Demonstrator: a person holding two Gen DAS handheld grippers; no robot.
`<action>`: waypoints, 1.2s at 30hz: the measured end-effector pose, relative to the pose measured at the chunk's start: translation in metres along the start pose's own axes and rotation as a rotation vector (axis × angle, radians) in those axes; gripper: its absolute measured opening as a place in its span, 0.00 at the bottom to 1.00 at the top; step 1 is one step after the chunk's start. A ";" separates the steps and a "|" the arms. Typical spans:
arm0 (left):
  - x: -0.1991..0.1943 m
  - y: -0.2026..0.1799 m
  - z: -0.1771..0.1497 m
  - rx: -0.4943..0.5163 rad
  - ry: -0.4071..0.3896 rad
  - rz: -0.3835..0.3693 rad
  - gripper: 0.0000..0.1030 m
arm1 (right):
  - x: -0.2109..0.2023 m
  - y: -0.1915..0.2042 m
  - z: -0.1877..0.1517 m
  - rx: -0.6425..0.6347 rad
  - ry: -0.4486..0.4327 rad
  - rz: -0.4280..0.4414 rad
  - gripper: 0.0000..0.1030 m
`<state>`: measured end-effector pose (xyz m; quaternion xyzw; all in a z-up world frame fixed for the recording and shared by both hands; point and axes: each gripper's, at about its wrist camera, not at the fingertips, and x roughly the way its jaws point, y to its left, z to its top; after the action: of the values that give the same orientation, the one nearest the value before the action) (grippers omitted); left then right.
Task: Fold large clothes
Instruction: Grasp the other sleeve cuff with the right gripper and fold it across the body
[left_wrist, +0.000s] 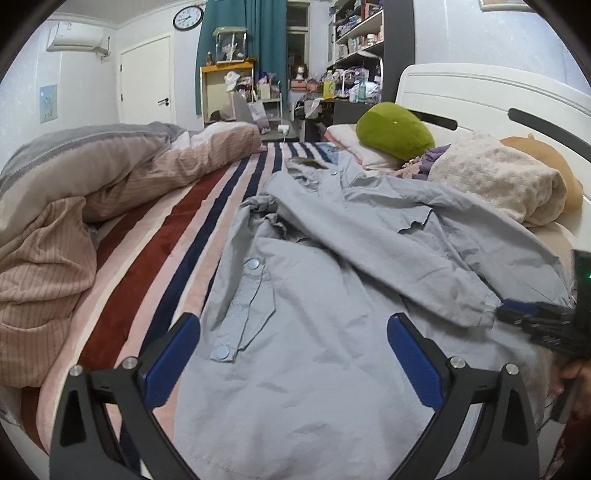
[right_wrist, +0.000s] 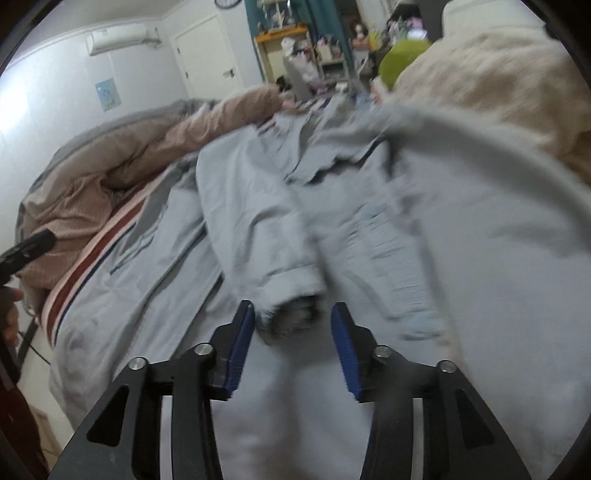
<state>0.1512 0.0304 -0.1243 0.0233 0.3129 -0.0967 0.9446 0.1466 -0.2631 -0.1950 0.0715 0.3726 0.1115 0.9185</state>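
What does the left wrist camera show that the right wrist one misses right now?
Only the left view shows the jacket's snap pocket, the wall clock and the open left gripper. Only the right view shows the open right gripper framing the sleeve cuff. Both show the jacket, striped blanket and green pillow.

Ahead of the left hand-held gripper (left_wrist: 293, 354), white walls carry a round clock (left_wrist: 188, 17) and an air conditioner (left_wrist: 75, 36) above a white door (left_wrist: 147, 79). Teal curtains (left_wrist: 242, 37) flank a dark window (left_wrist: 297, 44); cluttered shelves (left_wrist: 356, 31) stand ahead-right, above the bed's white headboard (left_wrist: 480, 96).
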 end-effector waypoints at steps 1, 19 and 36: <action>0.001 -0.003 -0.001 0.004 0.000 0.011 0.97 | -0.013 -0.006 -0.001 0.000 -0.026 -0.024 0.47; 0.012 -0.018 -0.003 0.017 0.025 0.042 0.99 | -0.086 -0.111 -0.058 0.162 -0.154 -0.318 0.61; 0.005 -0.003 -0.005 0.000 0.006 0.024 0.99 | -0.097 -0.085 -0.030 0.169 -0.243 -0.200 0.12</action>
<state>0.1520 0.0272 -0.1315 0.0273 0.3156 -0.0851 0.9447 0.0707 -0.3686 -0.1703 0.1237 0.2723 -0.0216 0.9540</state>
